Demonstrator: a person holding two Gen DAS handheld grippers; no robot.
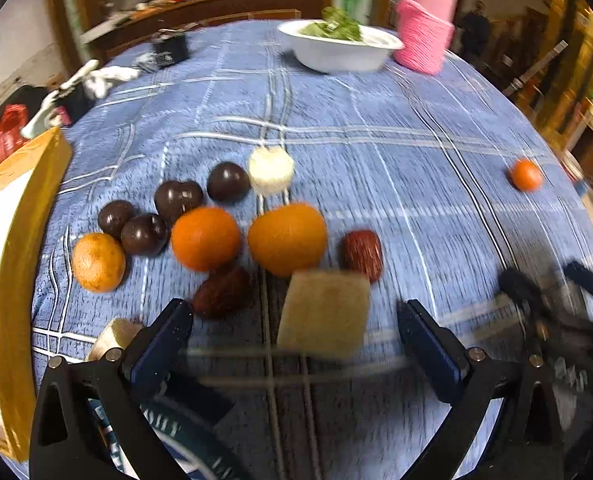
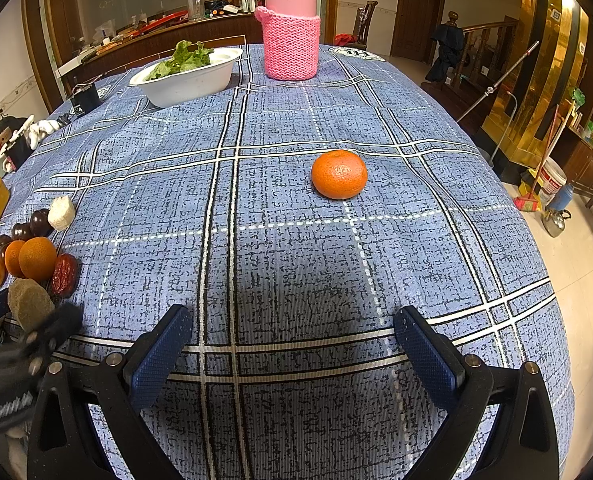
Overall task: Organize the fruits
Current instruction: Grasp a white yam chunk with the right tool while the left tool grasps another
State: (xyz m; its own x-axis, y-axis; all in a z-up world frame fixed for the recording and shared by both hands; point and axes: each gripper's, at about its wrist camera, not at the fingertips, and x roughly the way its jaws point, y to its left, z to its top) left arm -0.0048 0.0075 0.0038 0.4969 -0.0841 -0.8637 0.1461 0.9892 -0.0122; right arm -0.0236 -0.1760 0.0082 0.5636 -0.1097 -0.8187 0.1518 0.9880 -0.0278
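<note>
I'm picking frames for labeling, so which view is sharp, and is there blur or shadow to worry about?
Left wrist view: motion-smeared throughout, the tablecloth streaked and the beige block soft-edged. Right wrist view: crisp, the lone mandarin and plaid lines clear, with a dark shadow on the cloth ahead of the right tool. Both show fisheye bending at the edges.

Both claws hover low, fingers pointing forward. The left gripper (image 1: 294,332) has its jaws spread wide; the right gripper (image 2: 292,336) is likewise spread, gripping nothing.

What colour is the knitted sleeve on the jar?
Pink; the knitted sleeve shows best in the right wrist view.
</note>
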